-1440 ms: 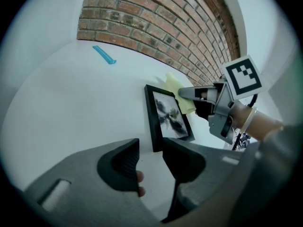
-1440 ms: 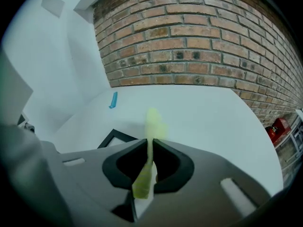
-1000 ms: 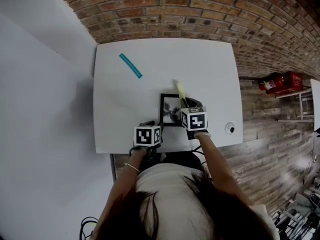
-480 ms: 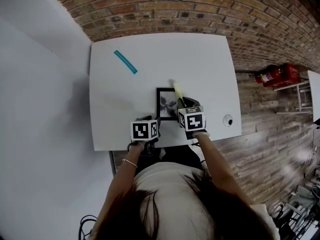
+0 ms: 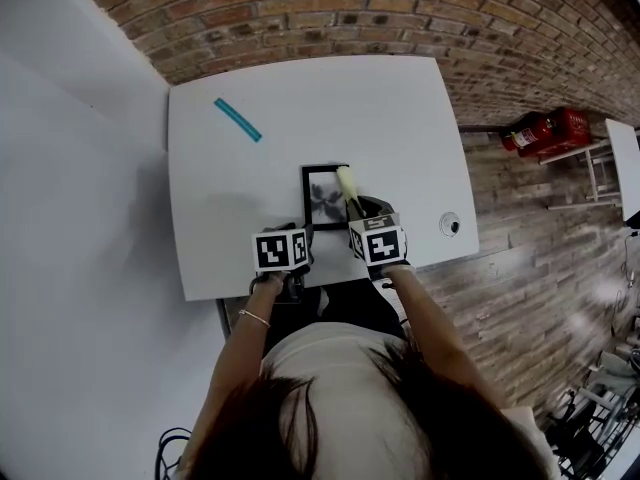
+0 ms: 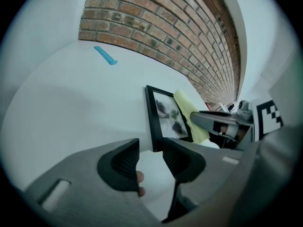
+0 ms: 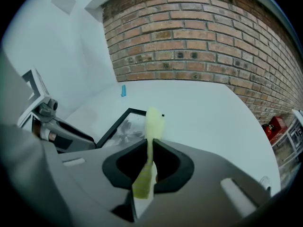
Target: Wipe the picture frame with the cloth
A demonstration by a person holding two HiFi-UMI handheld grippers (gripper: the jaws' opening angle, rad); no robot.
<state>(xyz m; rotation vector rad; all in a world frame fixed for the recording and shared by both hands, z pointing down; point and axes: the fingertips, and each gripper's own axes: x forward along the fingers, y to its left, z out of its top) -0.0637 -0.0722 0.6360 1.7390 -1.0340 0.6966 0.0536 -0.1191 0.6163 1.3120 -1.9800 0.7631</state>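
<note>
A black picture frame (image 5: 322,196) with a dark floral print lies flat on the white table (image 5: 400,118), near its front edge. My right gripper (image 5: 365,214) is shut on a yellow cloth (image 5: 347,184), which sticks out forward over the frame's right side. In the right gripper view the cloth (image 7: 153,123) runs up between the pads, and its tip rests above the frame (image 7: 122,127). My left gripper (image 6: 150,154) is open, with the frame's near corner (image 6: 155,135) just past its tips. In the head view the left gripper (image 5: 296,236) sits at the frame's near left corner.
A teal strip (image 5: 237,120) lies at the table's far left. A round cable hole (image 5: 448,224) is near the table's right front corner. A brick wall (image 5: 330,18) backs the table. A red fire extinguisher (image 5: 540,130) lies on the floor to the right.
My right gripper has drawn the cloth back toward me along the frame; its tip, earlier past the frame's far edge, now sits over the frame. The left gripper has stayed put.
</note>
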